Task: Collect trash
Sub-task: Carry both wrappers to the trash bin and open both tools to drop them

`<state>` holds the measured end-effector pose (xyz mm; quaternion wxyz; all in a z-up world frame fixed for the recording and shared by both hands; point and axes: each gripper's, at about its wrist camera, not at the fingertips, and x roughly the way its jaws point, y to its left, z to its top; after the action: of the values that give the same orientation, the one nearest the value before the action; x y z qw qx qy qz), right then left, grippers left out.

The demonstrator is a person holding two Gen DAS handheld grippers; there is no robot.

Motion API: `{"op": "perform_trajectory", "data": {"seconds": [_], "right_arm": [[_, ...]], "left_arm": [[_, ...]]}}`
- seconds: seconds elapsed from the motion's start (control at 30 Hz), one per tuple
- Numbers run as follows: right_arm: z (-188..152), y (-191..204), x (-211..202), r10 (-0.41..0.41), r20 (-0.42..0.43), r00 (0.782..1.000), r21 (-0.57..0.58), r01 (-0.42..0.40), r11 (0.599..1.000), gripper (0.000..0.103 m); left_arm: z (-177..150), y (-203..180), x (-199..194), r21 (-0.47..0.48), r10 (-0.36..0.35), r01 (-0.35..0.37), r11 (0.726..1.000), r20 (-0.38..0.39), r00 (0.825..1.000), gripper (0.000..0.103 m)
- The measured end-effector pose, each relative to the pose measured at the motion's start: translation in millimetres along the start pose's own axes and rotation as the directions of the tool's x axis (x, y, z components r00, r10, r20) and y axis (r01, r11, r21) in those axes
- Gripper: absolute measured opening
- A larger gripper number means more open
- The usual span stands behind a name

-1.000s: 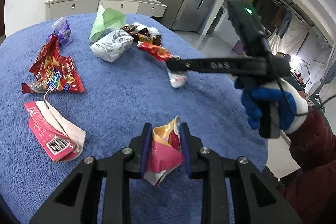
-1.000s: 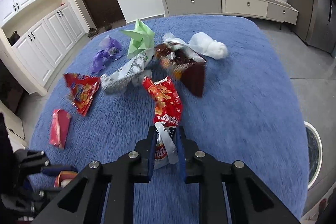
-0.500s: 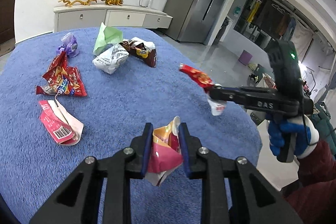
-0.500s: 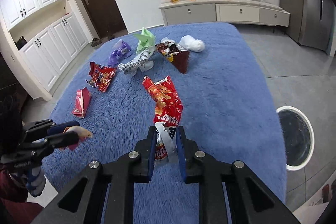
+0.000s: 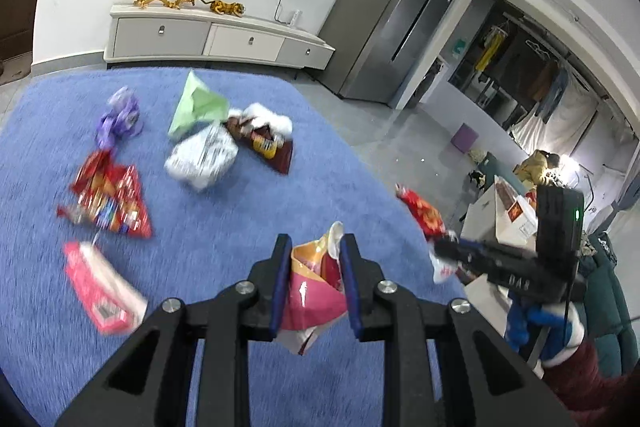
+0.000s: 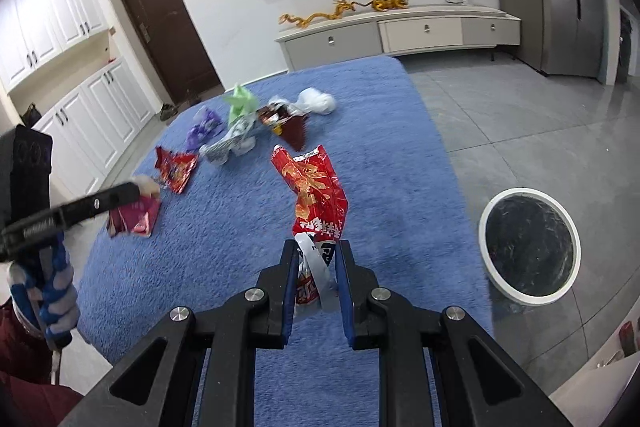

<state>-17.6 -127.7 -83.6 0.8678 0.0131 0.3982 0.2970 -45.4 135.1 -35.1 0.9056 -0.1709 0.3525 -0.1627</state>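
Observation:
My left gripper (image 5: 316, 243) is shut on a crumpled pink and orange wrapper (image 5: 312, 291), lifted off the blue rug (image 5: 240, 211). The right wrist view has that gripper (image 6: 134, 191) at the left with the wrapper (image 6: 136, 217) hanging from it. My right gripper (image 6: 316, 247) is shut on the lower end of a long red snack bag (image 6: 314, 191), held above the rug's right side. From the left wrist camera, the right gripper (image 5: 440, 251) and its red bag (image 5: 420, 213) sit past the rug's right edge. A white-rimmed bin (image 6: 524, 299) with a black liner stands on the floor to the right.
More trash lies on the rug: green paper (image 5: 200, 103), a white bag (image 5: 202, 157), a brown chip bag (image 5: 274, 149), a purple wrapper (image 5: 118, 115), a red wrapper (image 5: 110, 199), a pink packet (image 5: 100, 287). A cardboard box (image 5: 514, 215) stands right of the rug.
Both grippers have risen with their loads. The right gripper has carried the red bag away from the pile toward the rug's right edge, and the bin has come closer in its view.

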Motion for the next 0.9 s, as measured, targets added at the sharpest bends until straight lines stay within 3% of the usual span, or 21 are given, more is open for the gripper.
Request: {"op": "perform_trajectory", "data": {"seconds": [0.17,0.4,0.63,0.9], "right_arm": [[8.3,-35.8,-9.1,-0.036,0.043,0.998,0.06,0.033,0.998,0.018],[14.9,-121.0,-18.6,-0.151,0.068,0.986,0.183,0.136,0.974,0.018],[17.8,-222.3,-6.4,-0.265,0.017,0.964,0.315,0.246,0.917,0.018],[8.6,-310.6,35.1,-0.298,-0.07,0.952,0.424,0.299,0.855,0.019]], "left_arm": [[39.0,-20.6,30.5,0.032,-0.015,0.015,0.999,-0.006,1.0,0.023],[88.6,-79.7,114.6,0.097,-0.078,0.086,0.992,-0.077,0.994,0.023],[123.1,-152.6,250.6,0.124,-0.148,0.176,0.976,-0.211,0.966,0.023],[116.7,-199.4,387.9,0.126,-0.132,0.184,0.975,-0.342,0.931,0.026]]}}
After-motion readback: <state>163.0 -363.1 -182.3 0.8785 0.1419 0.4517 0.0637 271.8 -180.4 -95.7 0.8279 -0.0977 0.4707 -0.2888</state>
